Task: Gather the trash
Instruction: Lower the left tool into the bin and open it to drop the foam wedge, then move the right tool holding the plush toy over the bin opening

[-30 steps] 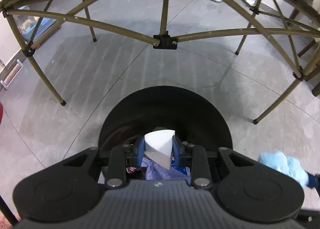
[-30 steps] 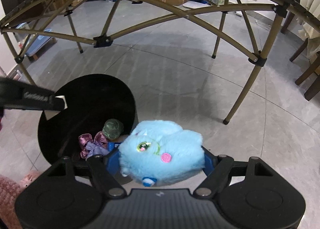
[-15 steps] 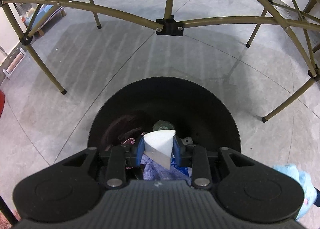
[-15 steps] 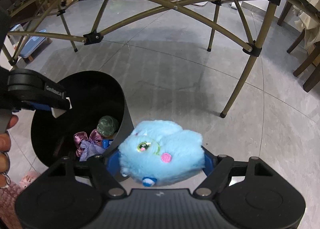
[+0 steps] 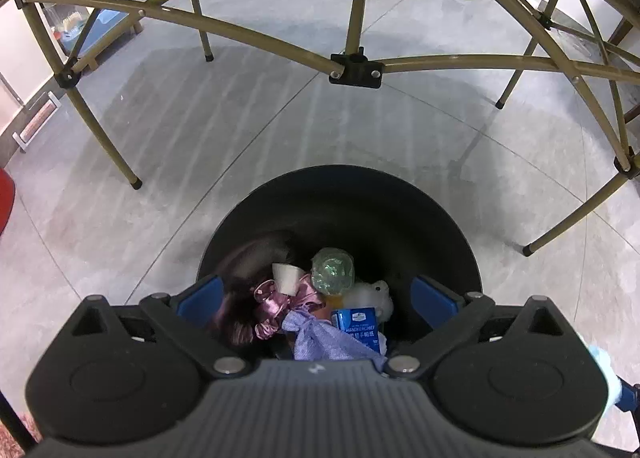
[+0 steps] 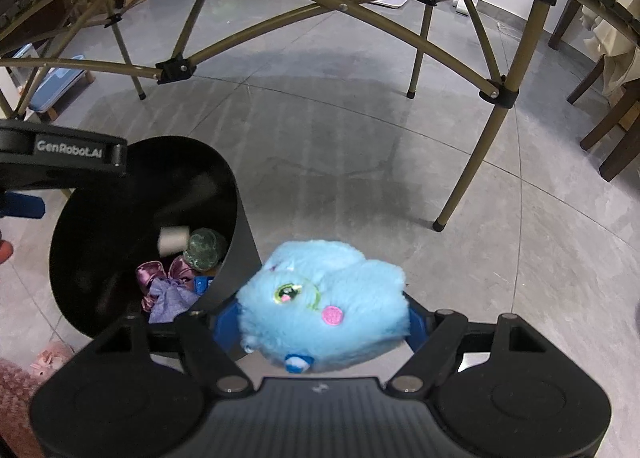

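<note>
Trash fills the bottom of the black bin (image 5: 400,214): a white paper cup (image 5: 286,278), a green bottle (image 5: 333,271), a purple scrunchie (image 5: 272,308) and a blue tissue pack (image 5: 358,328). Above the bin, the left gripper (image 5: 316,296) is opening, its jaws wide with nothing between them. Just beside the bin, the right gripper (image 6: 312,322) clamps a fluffy blue plush toy (image 6: 324,298).

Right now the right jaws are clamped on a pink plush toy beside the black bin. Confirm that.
Not quite: the plush toy is blue, with only a small pink cheek spot. The right wrist view shows the right gripper clamped on it, beside the black bin, as you said.
</note>
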The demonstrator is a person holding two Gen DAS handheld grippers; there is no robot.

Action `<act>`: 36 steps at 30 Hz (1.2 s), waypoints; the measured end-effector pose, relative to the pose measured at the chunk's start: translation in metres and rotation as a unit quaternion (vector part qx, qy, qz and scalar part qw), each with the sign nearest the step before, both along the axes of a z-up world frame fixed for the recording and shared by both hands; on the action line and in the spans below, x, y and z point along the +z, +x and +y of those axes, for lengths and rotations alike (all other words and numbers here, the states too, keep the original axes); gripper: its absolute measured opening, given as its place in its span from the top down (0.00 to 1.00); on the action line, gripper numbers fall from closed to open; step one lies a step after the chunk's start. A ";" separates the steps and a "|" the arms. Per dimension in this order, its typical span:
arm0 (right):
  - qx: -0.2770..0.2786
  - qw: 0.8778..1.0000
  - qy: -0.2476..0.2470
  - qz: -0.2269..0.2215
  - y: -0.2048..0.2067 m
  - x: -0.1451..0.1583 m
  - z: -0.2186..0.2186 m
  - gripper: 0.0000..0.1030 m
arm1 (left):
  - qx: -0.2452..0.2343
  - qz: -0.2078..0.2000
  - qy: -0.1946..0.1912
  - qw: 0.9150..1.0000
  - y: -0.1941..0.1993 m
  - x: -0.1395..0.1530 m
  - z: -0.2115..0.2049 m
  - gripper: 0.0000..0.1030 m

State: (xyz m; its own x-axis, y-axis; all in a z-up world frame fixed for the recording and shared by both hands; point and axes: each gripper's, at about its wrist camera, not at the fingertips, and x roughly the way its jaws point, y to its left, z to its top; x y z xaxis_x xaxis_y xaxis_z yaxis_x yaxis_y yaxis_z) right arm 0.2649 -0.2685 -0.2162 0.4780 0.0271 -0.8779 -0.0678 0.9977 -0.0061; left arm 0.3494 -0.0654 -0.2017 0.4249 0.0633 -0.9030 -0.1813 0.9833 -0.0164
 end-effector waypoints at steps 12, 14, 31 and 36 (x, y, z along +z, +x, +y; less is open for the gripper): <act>0.003 1.000 -0.005 -0.001 0.002 -0.001 0.005 0.25 | -0.005 -0.007 0.001 1.000 -0.007 0.006 0.016 0.01; 0.002 1.000 -0.005 -0.003 0.004 0.000 0.008 0.25 | -0.005 -0.010 0.002 1.000 -0.008 0.008 0.020 0.01; 0.049 0.999 -0.002 -0.019 0.021 0.010 0.072 0.25 | 0.028 -0.021 0.012 0.999 -0.026 0.020 0.086 0.01; 0.068 0.997 0.016 -0.014 0.028 0.010 0.099 0.25 | 0.041 -0.026 0.030 0.998 -0.032 0.022 0.103 0.01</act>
State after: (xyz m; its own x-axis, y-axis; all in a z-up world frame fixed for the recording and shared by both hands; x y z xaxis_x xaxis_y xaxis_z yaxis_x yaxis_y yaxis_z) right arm 0.2928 -0.1691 -0.2066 0.4921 0.1205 -0.8621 -0.2025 0.9791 0.0213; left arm 0.3169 0.0376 -0.1794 0.4626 0.1523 -0.8734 -0.2609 0.9649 0.0301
